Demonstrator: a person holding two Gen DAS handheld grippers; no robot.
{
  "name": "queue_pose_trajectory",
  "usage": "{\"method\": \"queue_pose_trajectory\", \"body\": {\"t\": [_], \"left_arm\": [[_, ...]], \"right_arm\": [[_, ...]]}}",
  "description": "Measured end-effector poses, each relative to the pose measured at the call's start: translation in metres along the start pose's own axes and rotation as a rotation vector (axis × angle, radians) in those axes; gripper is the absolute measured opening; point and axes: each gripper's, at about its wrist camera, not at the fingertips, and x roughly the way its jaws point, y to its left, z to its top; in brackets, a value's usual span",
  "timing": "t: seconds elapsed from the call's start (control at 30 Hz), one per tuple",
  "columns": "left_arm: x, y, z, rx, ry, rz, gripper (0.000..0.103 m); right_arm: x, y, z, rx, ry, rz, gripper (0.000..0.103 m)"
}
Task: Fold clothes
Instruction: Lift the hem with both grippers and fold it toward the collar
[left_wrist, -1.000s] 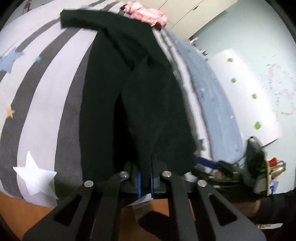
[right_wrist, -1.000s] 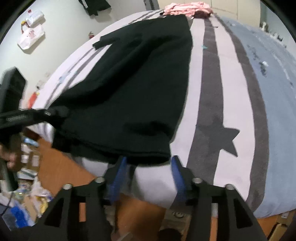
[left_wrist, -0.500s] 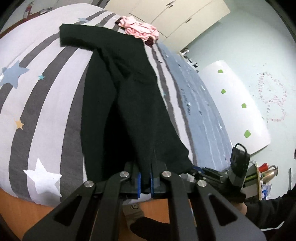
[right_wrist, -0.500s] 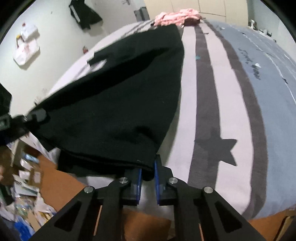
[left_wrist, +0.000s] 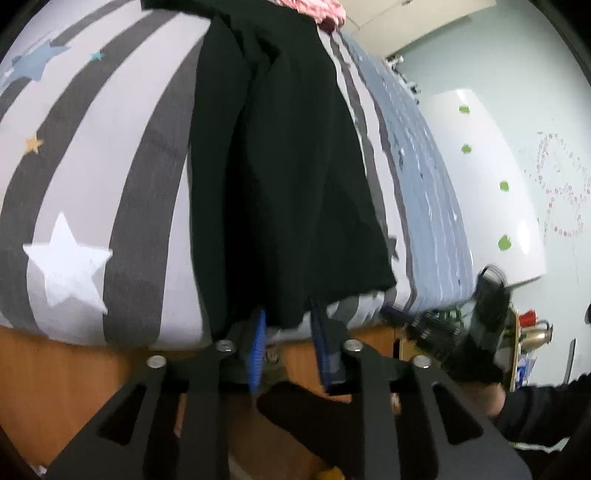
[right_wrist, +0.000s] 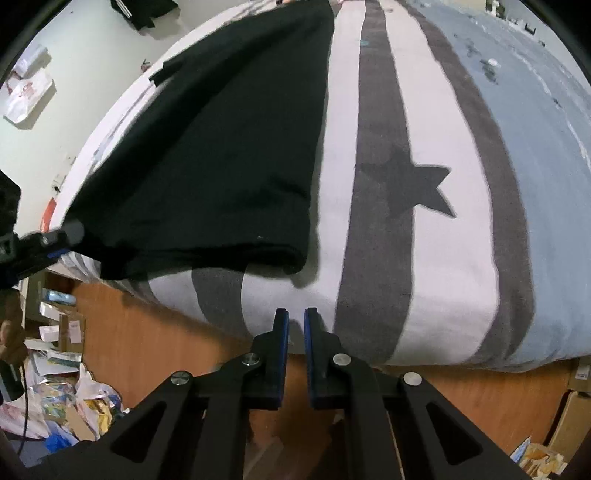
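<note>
1. Now released: the black garment (right_wrist: 221, 147) lay lengthwise on the striped bed cover (right_wrist: 424, 277), its near hem at the bed's foot edge, w/ a bit of hem overhanging at the corner nearest the left gripper.
2. Left gripper (left_wrist: 286, 328): half a sec earlier its blue pads were clamped on the hem; here they stood apart, hem edge hanging loosely between them, nothing pinched. Slightly blurred, so contact w/ the pads could not be judged.
3. Right gripper (right_wrist: 296, 328): earlier shut on the hem's other corner; here it sat below and off the garment, over the wooden bed frame (right_wrist: 147, 332), jaws nearly together w/ only a thin gap, holding nothing.
4. Garment shape: a long narrow band, doubled edge visible at the near hem, one sleeve (right_wrist: 166, 70) sticking out toward the far side.
5. Meaning for task (judgement): the lengthwise fold appeared laid down and let go; next prob. a cross fold, near hem toward the pink clothes (left_wrist: 314, 11) at the far end, needing a fresh grip on both hem corners.
</note>
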Motion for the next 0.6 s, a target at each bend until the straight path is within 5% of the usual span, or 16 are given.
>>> {"method": "queue_pose_trajectory", "body": {"t": [0.13,0.2,0.33,0.5,0.6], "left_arm": [[-0.017,0.007,-0.006,0.005,-0.014,0.044,0.036],[-0.036,0.017,-0.005,-0.026,-0.095,0.037,0.04],[-0.046,0.026,0.029,-0.053,-0.196,0.072,0.048],[-0.046,0.019,0.075,-0.069,-0.275,0.014,0.05],[-0.028,0.016,0.104,-0.033,-0.277,0.071,0.05]], "right_arm": [[-0.016,-0.006,0.014,0.017,-0.049,-0.022,0.008],[-0.021,-0.007,0.028,0.018,-0.087,-0.022,0.009],[-0.019,-0.005,0.055,-0.006,-0.14,-0.023,0.01],[-0.007,-0.006,0.077,-0.004,-0.16,-0.012,0.013],[0.003,-0.004,0.09,-0.018,-0.171,0.0,0.023]]}}
